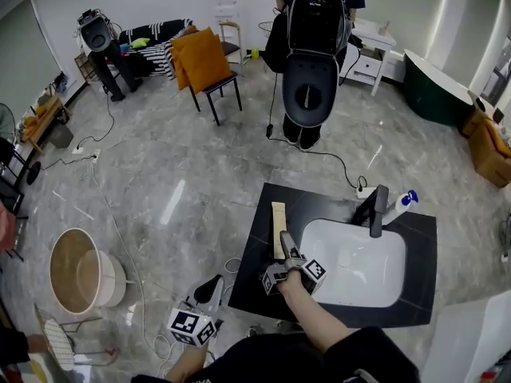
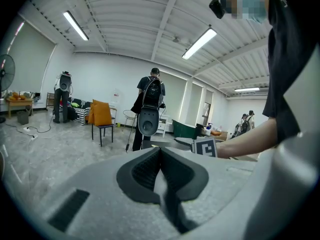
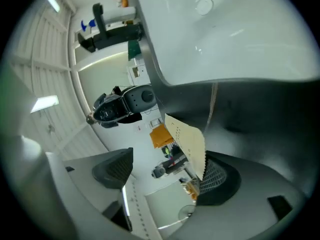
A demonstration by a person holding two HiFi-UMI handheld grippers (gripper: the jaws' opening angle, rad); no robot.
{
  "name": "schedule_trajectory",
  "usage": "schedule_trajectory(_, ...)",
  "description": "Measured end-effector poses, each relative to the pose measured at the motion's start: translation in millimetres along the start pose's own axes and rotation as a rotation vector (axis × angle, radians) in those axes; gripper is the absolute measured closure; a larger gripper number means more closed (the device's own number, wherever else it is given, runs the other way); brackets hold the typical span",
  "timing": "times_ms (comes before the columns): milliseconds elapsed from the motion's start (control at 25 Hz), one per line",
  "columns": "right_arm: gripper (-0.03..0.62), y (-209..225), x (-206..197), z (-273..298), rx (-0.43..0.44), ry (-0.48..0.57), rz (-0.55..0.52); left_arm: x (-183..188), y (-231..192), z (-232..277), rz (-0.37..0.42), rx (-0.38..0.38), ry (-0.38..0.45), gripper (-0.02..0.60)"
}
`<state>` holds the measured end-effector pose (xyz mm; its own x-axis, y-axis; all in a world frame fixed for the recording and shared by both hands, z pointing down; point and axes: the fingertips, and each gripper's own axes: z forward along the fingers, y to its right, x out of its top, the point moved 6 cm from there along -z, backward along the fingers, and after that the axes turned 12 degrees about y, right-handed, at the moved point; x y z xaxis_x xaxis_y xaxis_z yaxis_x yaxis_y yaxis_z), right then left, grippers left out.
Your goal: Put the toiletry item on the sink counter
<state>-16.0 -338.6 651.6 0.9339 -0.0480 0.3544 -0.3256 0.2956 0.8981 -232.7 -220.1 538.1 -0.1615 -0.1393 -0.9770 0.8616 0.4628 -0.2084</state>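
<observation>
Jaws of right gripper point(image 3: 165, 170) stand wide apart; toiletry item point(image 3: 189, 143), a flat matte cream rectangle, lies on the glossy black sink counter point(image 1: 259, 274), its end beside one ribbed pad point(image 3: 220, 178). Left gripper point(image 2: 161, 170) has its jaws together, empty.

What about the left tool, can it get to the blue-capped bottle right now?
Probably not: the left tool hangs off the counter, near-left; the bottle sits far right, beyond the faucet.
</observation>
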Motion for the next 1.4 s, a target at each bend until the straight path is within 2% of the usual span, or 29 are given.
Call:
schedule_trajectory(120,0.22,-0.6,-2.2,-4.8,0.056,0.004,0.14,0.0,-0.7,-6.9,0.0,-0.001,0.0,0.575)
schedule_trajectory(440,0.198,-7.9,-9.8,-14.5,0.152,0.018,0.339,-1.7,-2.8,-18.0,-0.009,-0.007,-0.003,0.575)
schedule_trajectory(680,0.198,-18.8,-16.8,-24.3,0.212,0.009,0.421,-0.3,-1.2,-20.0,-0.01,-0.025,-0.002,0.575)
schedule_trajectory(920,0.203,-26.1,-18.4,-31.5,0.229,-0.009,0.392,-2.7,0.3,-19.2,-0.015,-0.043,0.0,0.575)
schedule_trajectory(1120,0.236,-36.4,-26.0,-41.4,0.253,-0.054,0.328,-1.4,0.6,-19.4,-0.019,-0.065,0.005,0.575)
schedule_trajectory(1240,0.27,-47.2,-33.5,-50.3,0.276,-0.111,0.234,-0.4,2.2,-20.1,-0.022,-0.08,0.009,0.575)
schedule_trajectory(1400,0.327,-57.0,-36.6,-65.8,0.298,-0.17,0.037,-0.7,8.3,-21.8,-0.02,-0.106,0.017,0.575)
